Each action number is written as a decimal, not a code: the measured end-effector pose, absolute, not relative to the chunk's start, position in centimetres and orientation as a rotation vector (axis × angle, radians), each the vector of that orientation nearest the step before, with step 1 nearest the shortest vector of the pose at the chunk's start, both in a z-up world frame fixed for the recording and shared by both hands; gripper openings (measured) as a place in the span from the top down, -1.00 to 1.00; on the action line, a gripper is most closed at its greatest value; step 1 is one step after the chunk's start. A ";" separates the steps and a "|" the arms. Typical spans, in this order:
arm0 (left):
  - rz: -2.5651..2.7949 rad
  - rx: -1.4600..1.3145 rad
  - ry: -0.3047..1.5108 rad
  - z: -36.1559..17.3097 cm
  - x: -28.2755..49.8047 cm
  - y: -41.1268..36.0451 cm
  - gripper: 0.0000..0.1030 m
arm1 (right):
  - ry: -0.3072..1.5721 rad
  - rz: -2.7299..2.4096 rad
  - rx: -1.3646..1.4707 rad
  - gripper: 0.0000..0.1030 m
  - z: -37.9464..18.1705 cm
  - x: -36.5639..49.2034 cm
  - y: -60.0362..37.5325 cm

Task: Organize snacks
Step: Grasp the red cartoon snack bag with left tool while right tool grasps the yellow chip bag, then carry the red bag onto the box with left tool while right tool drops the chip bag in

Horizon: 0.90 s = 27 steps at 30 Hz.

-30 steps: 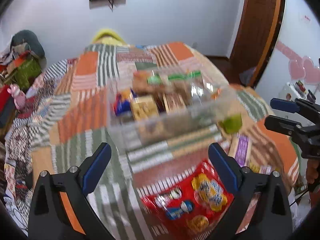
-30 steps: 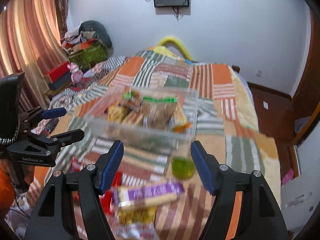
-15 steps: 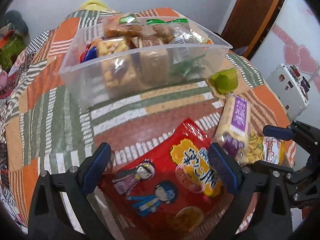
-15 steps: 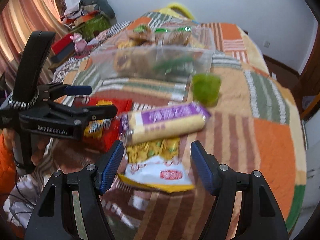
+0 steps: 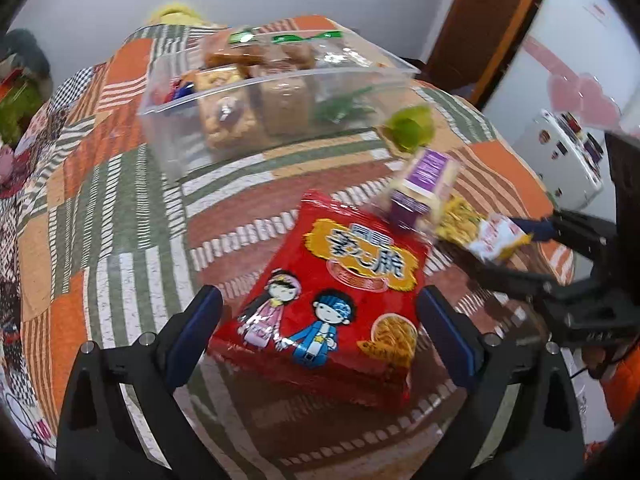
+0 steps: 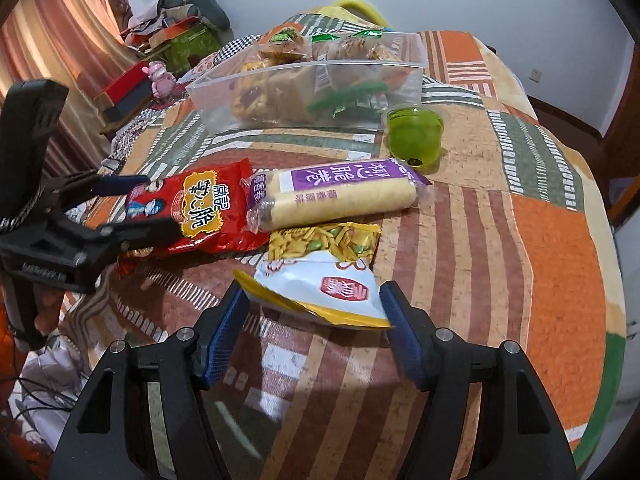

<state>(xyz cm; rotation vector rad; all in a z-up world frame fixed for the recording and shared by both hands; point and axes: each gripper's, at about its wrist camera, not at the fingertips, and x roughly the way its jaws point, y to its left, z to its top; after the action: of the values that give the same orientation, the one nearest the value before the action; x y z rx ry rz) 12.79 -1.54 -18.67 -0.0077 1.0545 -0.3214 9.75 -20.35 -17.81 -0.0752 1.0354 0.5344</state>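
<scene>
A red snack bag (image 5: 336, 300) lies on the patchwork quilt between the open fingers of my left gripper (image 5: 320, 332); it also shows in the right wrist view (image 6: 200, 212). A yellow-white snack bag (image 6: 320, 276) lies just ahead of my open right gripper (image 6: 314, 334), its near edge between the fingertips. A purple-labelled wafer pack (image 6: 336, 194) and a green jelly cup (image 6: 416, 136) lie beyond. A clear plastic bin (image 6: 414, 54) holding several snacks stands farther back. Both grippers are empty.
The quilt-covered bed (image 6: 560, 240) curves down at the right. Clutter, a pink toy (image 6: 160, 76) and a curtain (image 6: 60, 52) are at the left. A white appliance (image 5: 560, 152) stands off the bed's right side.
Both grippers have dropped and moved in toward the loose snacks. The red bag now sits between my left fingers, the yellow-white bag at my right fingertips.
</scene>
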 end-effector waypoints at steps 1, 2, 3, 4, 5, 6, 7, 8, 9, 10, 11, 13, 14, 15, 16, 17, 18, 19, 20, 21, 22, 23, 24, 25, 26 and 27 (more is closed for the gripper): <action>-0.329 0.005 1.053 -18.7 12.8 -2.0 -0.92 | 1.034 0.534 -0.072 -0.24 -17.6 9.8 -20.4; -0.334 0.020 1.054 -18.7 12.9 -2.4 -0.92 | 1.032 0.535 -0.068 -0.24 -17.5 9.9 -20.5; -0.332 0.041 1.058 -18.9 13.0 -2.9 -0.92 | 1.030 0.537 -0.062 -0.24 -17.2 10.0 -20.5; -0.329 0.054 1.062 -19.1 13.1 -3.3 -0.92 | 1.028 0.537 -0.058 -0.24 -17.1 10.1 -20.5; -0.325 0.068 1.066 -19.4 13.3 -3.7 -0.92 | 1.027 0.539 -0.054 -0.24 -16.9 10.3 -20.4; -0.323 0.081 1.070 -19.6 13.4 -4.0 -0.92 | 1.027 0.539 -0.049 -0.24 -16.8 10.4 -20.4; -0.317 0.097 1.071 -19.9 13.5 -4.3 -0.92 | 1.026 0.540 -0.039 -0.25 -16.6 10.6 -20.4; -0.310 0.107 1.067 -20.2 13.6 -4.5 -0.92 | 1.026 0.542 -0.033 -0.26 -16.6 10.7 -20.4; -0.302 0.114 1.059 -20.4 13.8 -4.6 -0.92 | 1.027 0.544 -0.025 -0.26 -16.5 10.9 -20.4; -0.298 0.109 1.055 -20.5 13.8 -4.5 -0.92 | 1.027 0.544 -0.018 -0.28 -16.5 11.1 -20.3; -0.294 0.098 1.052 -20.6 14.0 -4.4 -0.89 | 1.027 0.543 -0.007 -0.29 -16.5 11.4 -20.3; -0.283 0.073 1.050 -20.8 14.2 -3.8 -0.83 | 1.037 0.540 0.001 -0.29 -16.7 11.9 -20.1; -0.272 0.069 1.044 -20.8 14.2 -3.5 -0.76 | 1.043 0.539 0.002 -0.29 -16.9 12.2 -19.9; -0.256 0.070 1.034 -20.8 14.2 -3.0 -0.72 | 1.051 0.537 0.001 -0.30 -17.1 12.4 -19.8; -0.251 0.070 1.027 -20.7 14.2 -2.8 -0.62 | 1.062 0.530 -0.004 -0.30 -17.4 12.6 -19.7; -0.245 0.069 1.022 -20.7 14.2 -2.5 -0.59 | 1.069 0.514 -0.018 -0.30 -17.7 12.8 -19.5; -0.240 0.065 1.014 -20.6 14.1 -2.1 -0.56 | 1.072 0.493 -0.039 -0.30 -18.1 12.8 -19.4; -0.237 0.061 1.007 -20.6 14.1 -1.9 -0.51 | 1.076 0.485 -0.050 -0.30 -18.4 12.9 -19.2; -0.235 0.058 1.004 -20.6 14.2 -1.8 -0.48 | 1.080 0.484 -0.051 -0.30 -18.6 12.9 -19.1; -0.226 0.055 0.998 -20.5 14.2 -1.6 -0.46 | 1.079 0.481 -0.049 -0.30 -18.7 12.9 -19.1; -0.218 0.054 0.991 -20.5 14.2 -1.5 -0.41 | 1.076 0.479 -0.050 -0.30 -18.8 12.8 -19.1; -0.212 0.054 0.987 -20.4 14.2 -1.4 -0.38 | 1.073 0.477 -0.051 -0.30 -18.8 12.8 -19.1; -0.206 0.051 0.982 -20.3 14.2 -1.2 -0.36 | 1.071 0.476 -0.046 -0.30 -18.7 12.8 -19.1; -0.202 0.047 0.980 -20.2 14.2 -1.1 -0.34 | 1.066 0.475 -0.042 -0.24 -18.7 12.8 -19.2; -0.198 0.043 0.977 -20.2 14.3 -1.0 -0.34 | 1.061 0.475 -0.041 -0.13 -18.6 12.8 -19.2; -0.193 0.038 0.971 -20.1 14.4 -1.0 -0.33 | 1.055 0.476 -0.039 -0.09 -18.6 12.8 -19.3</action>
<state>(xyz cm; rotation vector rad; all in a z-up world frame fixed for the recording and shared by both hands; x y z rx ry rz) 14.36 -0.99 -20.09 0.0379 0.9712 -0.1925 12.82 -19.26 -18.58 -0.0393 1.0553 0.4760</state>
